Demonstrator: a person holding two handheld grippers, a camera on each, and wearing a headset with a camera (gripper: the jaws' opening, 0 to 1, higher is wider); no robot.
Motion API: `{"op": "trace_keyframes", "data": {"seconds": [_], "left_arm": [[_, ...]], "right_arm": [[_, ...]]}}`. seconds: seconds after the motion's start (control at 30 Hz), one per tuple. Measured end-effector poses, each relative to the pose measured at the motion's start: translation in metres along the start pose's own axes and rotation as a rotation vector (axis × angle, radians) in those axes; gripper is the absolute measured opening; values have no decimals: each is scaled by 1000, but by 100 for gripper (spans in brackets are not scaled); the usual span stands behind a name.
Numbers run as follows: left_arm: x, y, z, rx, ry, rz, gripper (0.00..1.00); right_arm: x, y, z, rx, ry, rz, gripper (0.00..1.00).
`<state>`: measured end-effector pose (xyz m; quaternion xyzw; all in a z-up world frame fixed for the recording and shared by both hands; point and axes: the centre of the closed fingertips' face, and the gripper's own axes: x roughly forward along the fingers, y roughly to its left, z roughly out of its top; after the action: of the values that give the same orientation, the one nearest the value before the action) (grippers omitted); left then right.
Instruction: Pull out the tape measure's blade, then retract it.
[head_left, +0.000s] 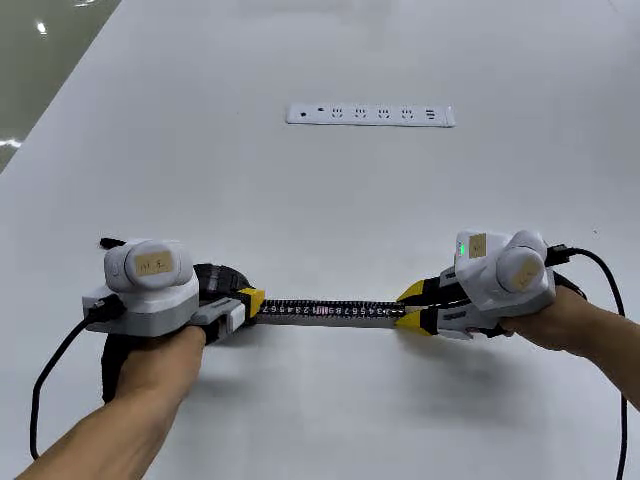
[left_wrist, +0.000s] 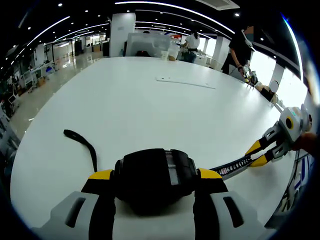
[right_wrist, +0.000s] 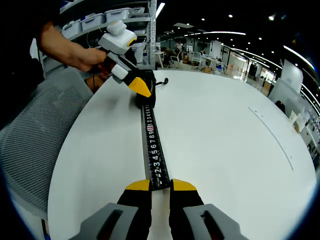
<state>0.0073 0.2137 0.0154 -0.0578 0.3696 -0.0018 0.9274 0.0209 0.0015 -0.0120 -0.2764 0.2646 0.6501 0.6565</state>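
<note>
A black tape measure case (left_wrist: 155, 177) sits on the white table, clamped between the yellow-tipped jaws of my left gripper (left_wrist: 155, 174); in the head view the case (head_left: 222, 282) lies at lower left beside the left gripper (head_left: 240, 305). Its black blade (head_left: 330, 310) with white numbers runs flat along the table to my right gripper (head_left: 412, 307), which is shut on the blade's end. In the right gripper view the blade (right_wrist: 152, 147) stretches from my right gripper (right_wrist: 160, 185) to the case (right_wrist: 148, 92). A black wrist strap (left_wrist: 82, 143) trails from the case.
A white power strip (head_left: 370, 114) lies farther back on the white table (head_left: 320, 190). A grey mesh chair (right_wrist: 37, 135) stands beside the table's edge. People stand beyond the far end of the table (left_wrist: 150, 105). Cables trail from both grippers.
</note>
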Motion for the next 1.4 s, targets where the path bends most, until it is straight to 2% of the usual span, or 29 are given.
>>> {"op": "trace_keyframes", "data": {"seconds": [1.4], "left_arm": [[-1,2,0,-10,5,-12,58]], "right_arm": [[27,5,29,-5,-35,16,9]]}}
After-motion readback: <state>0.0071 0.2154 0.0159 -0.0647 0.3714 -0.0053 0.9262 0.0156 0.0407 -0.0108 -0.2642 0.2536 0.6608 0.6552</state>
